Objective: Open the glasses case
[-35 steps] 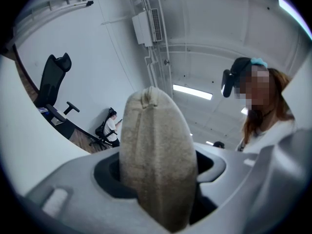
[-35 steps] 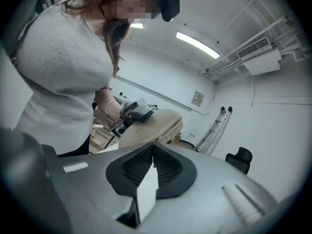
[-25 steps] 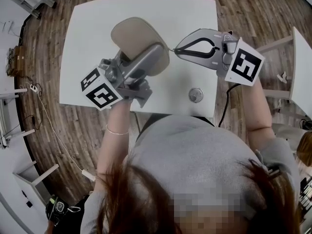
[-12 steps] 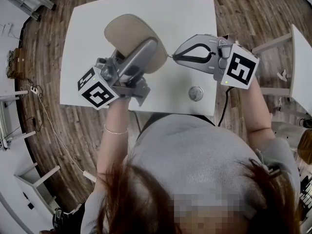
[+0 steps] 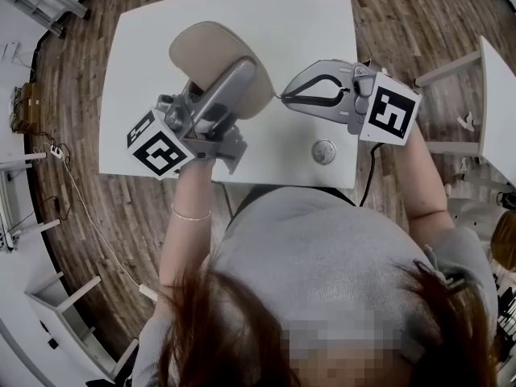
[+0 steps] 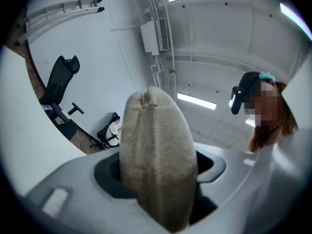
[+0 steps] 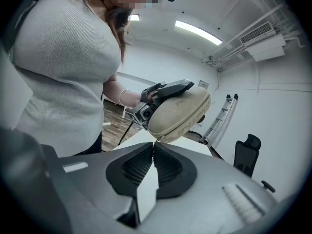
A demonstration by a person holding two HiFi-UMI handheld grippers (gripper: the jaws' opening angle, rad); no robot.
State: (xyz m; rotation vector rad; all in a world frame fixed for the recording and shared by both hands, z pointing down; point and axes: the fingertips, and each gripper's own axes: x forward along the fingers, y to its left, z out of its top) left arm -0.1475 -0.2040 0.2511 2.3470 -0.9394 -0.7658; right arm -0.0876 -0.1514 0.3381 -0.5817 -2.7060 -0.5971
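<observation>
My left claw [image 5: 242, 75] is clamped across the middle of the beige glasses case [image 5: 211, 53], holding it in the air above the middle of the desk [image 5: 310, 22], tipped up and clear of its surface. My right claw [image 5: 281, 97] is pinched shut just beside the case's right edge, and its tips seem to nip the small zip pull [image 7: 156, 141] at the seam. To do this well, I should draw the pull along the curve of the seam, not straight away from the case, and brace the left grip against the tug so the case neither twists nor slips. From the right claw, the case [image 7: 178, 112] hangs directly ahead, touching its tips.
</observation>
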